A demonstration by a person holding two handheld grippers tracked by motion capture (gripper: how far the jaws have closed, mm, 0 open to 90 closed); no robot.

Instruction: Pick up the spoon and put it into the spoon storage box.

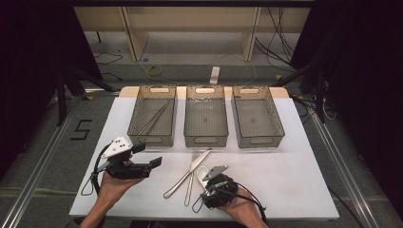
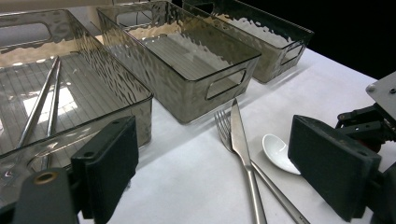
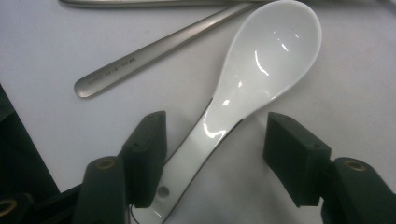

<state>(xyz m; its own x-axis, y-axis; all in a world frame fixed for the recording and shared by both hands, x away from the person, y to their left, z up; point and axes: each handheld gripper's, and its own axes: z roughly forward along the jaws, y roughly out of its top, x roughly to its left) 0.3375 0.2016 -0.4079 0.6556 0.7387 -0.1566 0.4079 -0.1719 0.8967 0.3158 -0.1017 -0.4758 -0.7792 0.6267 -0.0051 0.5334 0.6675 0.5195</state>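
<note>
At the near edge of the desk (image 1: 294, 190), which is covered in white, the right gripper (image 3: 212, 140) is held low over a white ceramic spoon (image 3: 261, 65). Its jaws are seen to stand partly apart, with the spoon's handle lying between them; the left-hand jaw in the right gripper view is close against the handle's edge, while a clear gap is left at the other jaw, so the spoon is not yet clamped. The spoon is laid flat on the desk, bowl upward and pointing away from the gripper. Just beyond the bowl, a metal fork (image 1: 189, 185) and a table knife (image 1: 187, 173) are laid crossed over one another, the fork's handle end being seen beside the spoon in the right gripper view. To the left, the left gripper (image 1: 142, 159) is held above the desk in the person's hand, its jaws set wide with nothing between them, pointed toward the cutlery. Farther back, three clear grey bins are lined up side by side across the desk: the left bin (image 1: 153, 137) is seen to hold a pair of metal chopsticks (image 1: 154, 118), laid diagonally, while the middle bin (image 1: 206, 138) and the right bin (image 1: 259, 138) are seen with bare floors.
</note>
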